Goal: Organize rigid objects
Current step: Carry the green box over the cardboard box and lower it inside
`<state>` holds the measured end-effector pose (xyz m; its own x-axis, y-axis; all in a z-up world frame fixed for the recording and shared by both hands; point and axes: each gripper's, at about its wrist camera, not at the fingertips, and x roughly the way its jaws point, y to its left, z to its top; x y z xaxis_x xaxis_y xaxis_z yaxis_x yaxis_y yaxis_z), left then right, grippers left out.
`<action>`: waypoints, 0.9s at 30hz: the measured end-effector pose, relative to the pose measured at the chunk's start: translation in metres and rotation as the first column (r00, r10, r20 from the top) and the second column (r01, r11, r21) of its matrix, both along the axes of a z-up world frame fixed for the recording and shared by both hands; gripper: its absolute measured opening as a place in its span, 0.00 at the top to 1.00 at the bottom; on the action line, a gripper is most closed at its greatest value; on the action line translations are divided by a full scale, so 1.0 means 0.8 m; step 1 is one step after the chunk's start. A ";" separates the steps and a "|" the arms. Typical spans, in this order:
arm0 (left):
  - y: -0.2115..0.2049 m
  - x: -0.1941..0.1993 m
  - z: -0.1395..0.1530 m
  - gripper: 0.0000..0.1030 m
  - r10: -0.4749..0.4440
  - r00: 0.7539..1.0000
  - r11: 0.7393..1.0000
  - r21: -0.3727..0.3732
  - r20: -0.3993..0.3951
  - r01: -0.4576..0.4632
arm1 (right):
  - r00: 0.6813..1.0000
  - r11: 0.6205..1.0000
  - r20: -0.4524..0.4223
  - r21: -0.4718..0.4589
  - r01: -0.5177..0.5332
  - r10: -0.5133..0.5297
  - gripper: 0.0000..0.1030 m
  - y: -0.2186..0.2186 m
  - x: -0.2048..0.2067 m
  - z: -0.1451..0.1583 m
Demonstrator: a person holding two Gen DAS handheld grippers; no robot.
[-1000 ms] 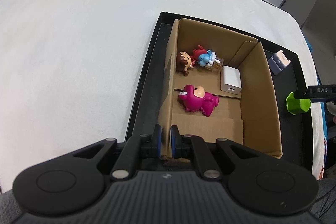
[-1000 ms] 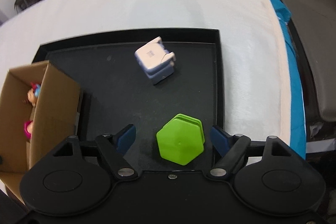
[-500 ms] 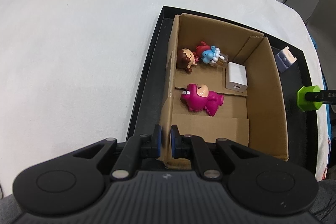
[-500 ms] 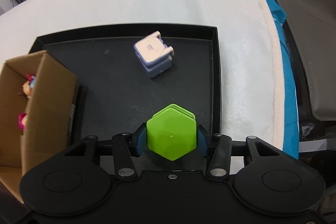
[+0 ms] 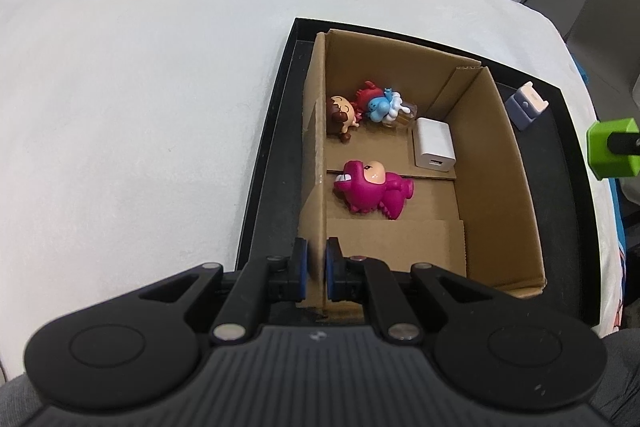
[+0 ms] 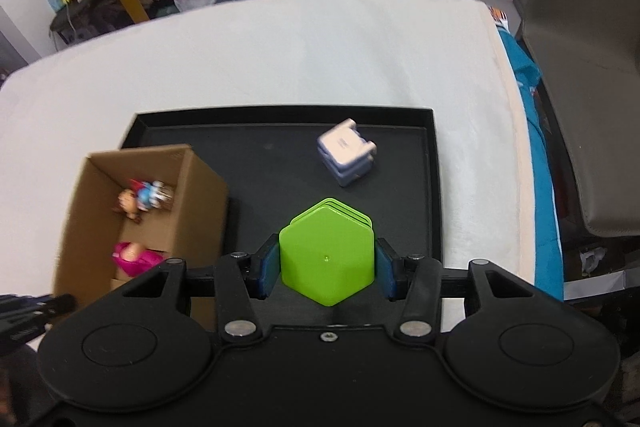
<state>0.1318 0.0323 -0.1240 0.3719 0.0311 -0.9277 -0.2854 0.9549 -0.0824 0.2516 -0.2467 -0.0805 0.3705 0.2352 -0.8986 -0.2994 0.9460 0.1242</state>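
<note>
Where tray [image 6: 426, 163] lies: right jaws gripping green hexagon [image 6: 326, 259] (left pinching box wall [image 5: 316, 163]).

In your right wrist view, bare black tray [image 6: 280, 163] floor lies open at centre. The cardboard box [image 6: 200, 203] wall blocks the lower left; a white-and-blue block [image 6: 346, 157] stands upper right of centre.

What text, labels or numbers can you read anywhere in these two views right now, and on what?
None can be read.
Blue-and-white block on the black tray: dark marks on its top face, too blurred.
White charger in the cardboard box: no print visible.
Green hexagonal piece in the right gripper: plain.
Left gripper, clamped on the box wall: small emblem, illegible.
</note>
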 end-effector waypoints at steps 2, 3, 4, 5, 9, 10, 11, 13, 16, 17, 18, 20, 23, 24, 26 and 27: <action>0.001 0.000 0.001 0.92 -0.002 1.000 1.000 -0.006 0.006 0.002 | 1.000 1.000 0.008 0.010 -0.007 0.007 0.54 0.007 -0.006 0.010; 0.002 0.000 0.002 0.92 -0.004 1.000 1.000 -0.007 0.009 0.004 | 1.000 1.000 0.012 0.012 -0.013 0.013 0.54 0.012 -0.008 0.014; 0.002 -0.001 0.002 0.92 -0.005 1.000 1.000 -0.008 0.012 0.005 | 1.000 1.000 0.015 0.015 -0.020 0.020 0.54 0.017 -0.011 0.018; 0.003 -0.001 0.003 0.92 -0.006 1.000 1.000 -0.009 0.015 0.006 | 1.000 1.000 0.016 0.018 -0.022 0.021 0.54 0.020 -0.013 0.022; 0.004 -0.001 0.004 0.92 -0.011 1.000 1.000 -0.014 0.029 0.011 | 1.000 1.000 0.023 0.021 -0.020 0.020 0.54 0.037 -0.023 0.034; 0.004 -0.001 0.004 0.92 -0.015 0.999 1.000 -0.013 0.032 0.015 | 1.000 1.000 0.024 0.021 -0.019 0.019 0.54 0.041 -0.026 0.036; 0.004 -0.001 0.004 0.92 -0.018 0.999 1.000 -0.015 0.036 0.019 | 0.999 1.000 0.026 0.022 -0.019 0.018 0.54 0.046 -0.029 0.038; 0.006 -0.002 0.002 0.92 -0.021 0.999 1.000 -0.022 0.042 0.022 | 0.999 1.000 0.030 0.024 -0.018 0.018 0.54 0.054 -0.033 0.041; 0.011 -0.003 0.000 0.92 -0.024 0.999 0.999 -0.040 0.046 0.026 | 0.999 0.999 0.031 0.029 -0.017 0.016 0.54 0.067 -0.039 0.046; 0.012 -0.003 0.000 0.92 -0.025 0.999 0.999 -0.044 0.048 0.027 | 0.999 0.999 0.031 0.032 -0.017 0.016 0.54 0.072 -0.041 0.048; 0.014 -0.004 0.000 0.91 -0.025 0.998 0.998 -0.050 0.049 0.028 | 0.999 0.999 0.029 0.036 -0.017 0.016 0.54 0.075 -0.042 0.049; 0.016 -0.004 0.000 0.91 -0.026 0.998 0.998 -0.057 0.054 0.029 | 0.999 0.999 0.027 0.040 -0.021 0.020 0.54 0.085 -0.045 0.051; 0.017 -0.004 0.000 0.91 -0.032 0.998 0.998 -0.059 0.059 0.035 | 0.999 0.999 0.034 0.036 -0.034 0.033 0.54 0.102 -0.049 0.056; 0.019 -0.005 0.000 0.91 -0.032 0.998 0.998 -0.061 0.060 0.036 | 0.999 0.999 0.036 0.035 -0.039 0.038 0.54 0.107 -0.050 0.056; 0.021 -0.005 -0.001 0.91 -0.029 0.998 0.997 -0.071 0.064 0.034 | 0.998 0.998 0.038 0.030 -0.050 0.049 0.54 0.117 -0.052 0.057; 0.023 -0.006 -0.001 0.91 -0.028 0.997 0.996 -0.077 0.066 0.033 | 0.998 0.998 0.037 0.027 -0.055 0.054 0.54 0.123 -0.054 0.057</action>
<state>0.1272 0.0506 -0.1250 0.4310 -0.0529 -0.9008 -0.2483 0.9528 -0.1748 0.2086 -0.1483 -0.0345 0.3888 0.2808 -0.8775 -0.3553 0.9245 0.1384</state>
